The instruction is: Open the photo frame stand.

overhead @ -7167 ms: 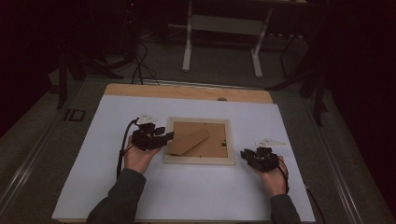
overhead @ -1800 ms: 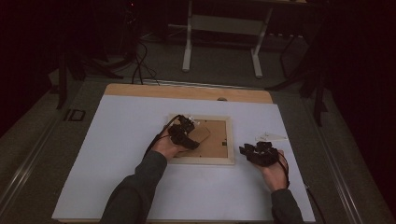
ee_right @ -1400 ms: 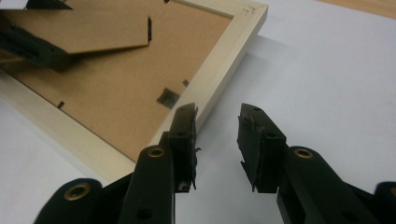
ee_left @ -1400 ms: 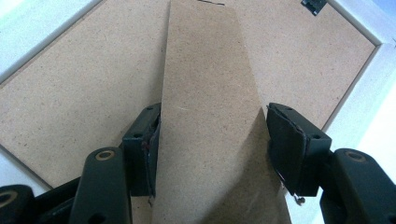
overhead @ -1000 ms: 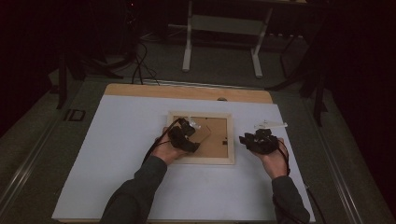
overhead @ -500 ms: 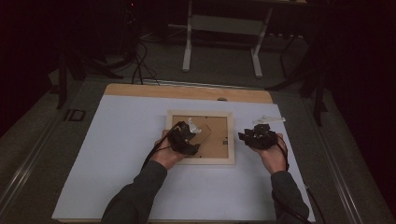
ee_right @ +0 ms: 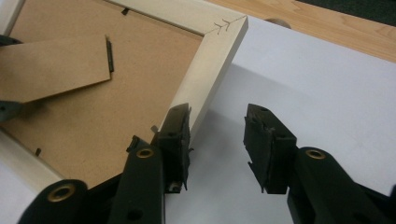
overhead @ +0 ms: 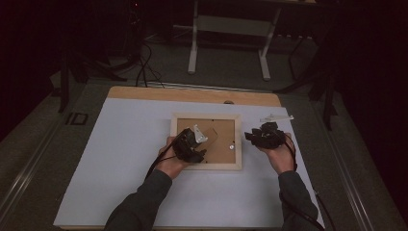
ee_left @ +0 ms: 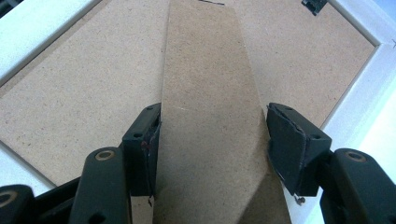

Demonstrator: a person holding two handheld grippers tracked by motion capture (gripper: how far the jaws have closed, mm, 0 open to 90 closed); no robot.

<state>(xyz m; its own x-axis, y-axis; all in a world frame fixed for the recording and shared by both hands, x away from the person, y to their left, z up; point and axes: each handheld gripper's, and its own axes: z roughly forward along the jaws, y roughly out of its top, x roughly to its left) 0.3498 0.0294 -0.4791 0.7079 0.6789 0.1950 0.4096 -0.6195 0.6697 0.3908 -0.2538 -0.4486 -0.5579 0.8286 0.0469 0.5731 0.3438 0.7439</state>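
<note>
A pale wooden picture frame [overhead: 207,166] lies face down mid-table, brown backing board up. My left gripper [overhead: 195,142] is over the backing. In the left gripper view its jaws [ee_left: 212,135] press both long edges of the brown fibreboard stand [ee_left: 210,93], which rises off the backing board [ee_left: 70,93]. My right gripper [overhead: 250,137] sits just off the frame's right rail. In the right gripper view it [ee_right: 217,135] is open, its left jaw against the rail [ee_right: 210,70] and its right jaw over the white sheet. The stand [ee_right: 56,70] shows there, tilted up.
A white sheet [overhead: 120,159] covers the table, with a bare wooden strip [overhead: 192,95] along the far edge. A small white piece [overhead: 276,118] lies behind the right gripper. Small black tabs [ee_left: 314,4] hold the backing. A stand's metal legs [overhead: 262,57] are on the floor beyond.
My left gripper moved from the frame's left side onto the backing and took the stand between its jaws. My right gripper shifted forward and left to the frame's right rail.
</note>
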